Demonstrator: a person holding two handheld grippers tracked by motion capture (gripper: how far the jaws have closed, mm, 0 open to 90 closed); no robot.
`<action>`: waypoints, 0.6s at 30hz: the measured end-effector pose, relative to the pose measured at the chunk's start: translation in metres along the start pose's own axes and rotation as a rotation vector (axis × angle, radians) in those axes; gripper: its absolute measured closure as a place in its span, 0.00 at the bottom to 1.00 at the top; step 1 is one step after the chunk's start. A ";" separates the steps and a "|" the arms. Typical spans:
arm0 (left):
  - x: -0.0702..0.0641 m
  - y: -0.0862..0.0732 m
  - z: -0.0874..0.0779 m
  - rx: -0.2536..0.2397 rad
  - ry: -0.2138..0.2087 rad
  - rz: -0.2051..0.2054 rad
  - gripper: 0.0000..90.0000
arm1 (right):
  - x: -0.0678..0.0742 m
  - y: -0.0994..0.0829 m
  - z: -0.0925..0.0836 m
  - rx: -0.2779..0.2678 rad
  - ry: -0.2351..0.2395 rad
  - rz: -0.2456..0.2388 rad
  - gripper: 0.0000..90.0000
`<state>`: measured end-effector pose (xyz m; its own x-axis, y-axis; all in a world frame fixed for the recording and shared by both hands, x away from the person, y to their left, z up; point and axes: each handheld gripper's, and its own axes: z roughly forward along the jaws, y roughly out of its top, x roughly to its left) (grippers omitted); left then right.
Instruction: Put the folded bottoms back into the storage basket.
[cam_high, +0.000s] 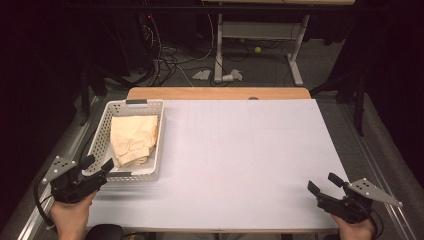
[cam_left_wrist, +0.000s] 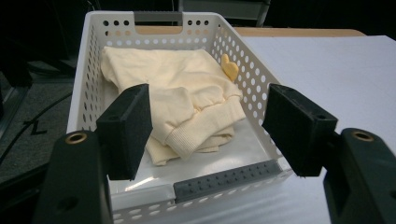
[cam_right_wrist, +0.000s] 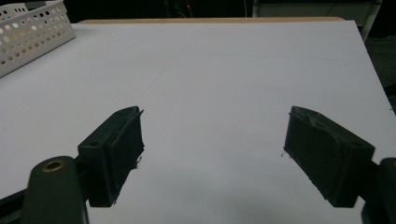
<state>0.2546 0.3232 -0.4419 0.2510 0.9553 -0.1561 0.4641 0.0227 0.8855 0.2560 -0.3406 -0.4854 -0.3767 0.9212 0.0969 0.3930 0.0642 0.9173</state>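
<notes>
The white perforated basket (cam_high: 156, 142) sits at the left side of the desk (cam_high: 250, 165), its long side running close along the desk's left edge and its near short wall just in front of the left gripper (cam_high: 98, 165). Inside it lies a cream folded garment (cam_high: 132, 137), bunched toward the far end, with a ribbed cuff or hem turned toward the near wall and bare basket floor showing before it. In the left gripper view the left gripper (cam_left_wrist: 208, 133) stands well open above the near rim, one jaw over the basket's inside and the other over the rim toward the open desk; nothing is held, and the pads touch neither garment nor basket. A small yellow piece (cam_left_wrist: 229, 66) rests against the basket's side wall beside the garment; what it is cannot be told. The right gripper (cam_high: 325, 183) is near the desk's front right corner, well apart from the basket, jaws spread wide and empty over bare white surface, as the right gripper view (cam_right_wrist: 212, 154) confirms. Between basket and right gripper the desk is open. The far edge shows a wooden strip (cam_high: 218, 93). The basket's outer left wall is hidden, both hands are cut off by the bottom of the high view, and the surroundings beyond the desk are too dark to make out.
</notes>
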 end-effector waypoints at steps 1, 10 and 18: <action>0.000 -0.001 0.000 0.002 0.000 0.004 0.35 | 0.000 0.000 0.000 0.000 0.000 0.000 0.22; 0.003 -0.011 0.001 0.000 0.002 -0.008 0.35 | 0.000 0.000 0.000 -0.002 0.000 0.001 0.22; 0.005 -0.022 0.001 -0.008 0.012 -0.018 0.34 | 0.000 0.000 0.000 -0.003 0.000 0.000 0.22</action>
<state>0.2464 0.3278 -0.4623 0.2322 0.9582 -0.1670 0.4618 0.0426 0.8860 0.2556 -0.3405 -0.4852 -0.3766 0.9212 0.0973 0.3903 0.0625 0.9186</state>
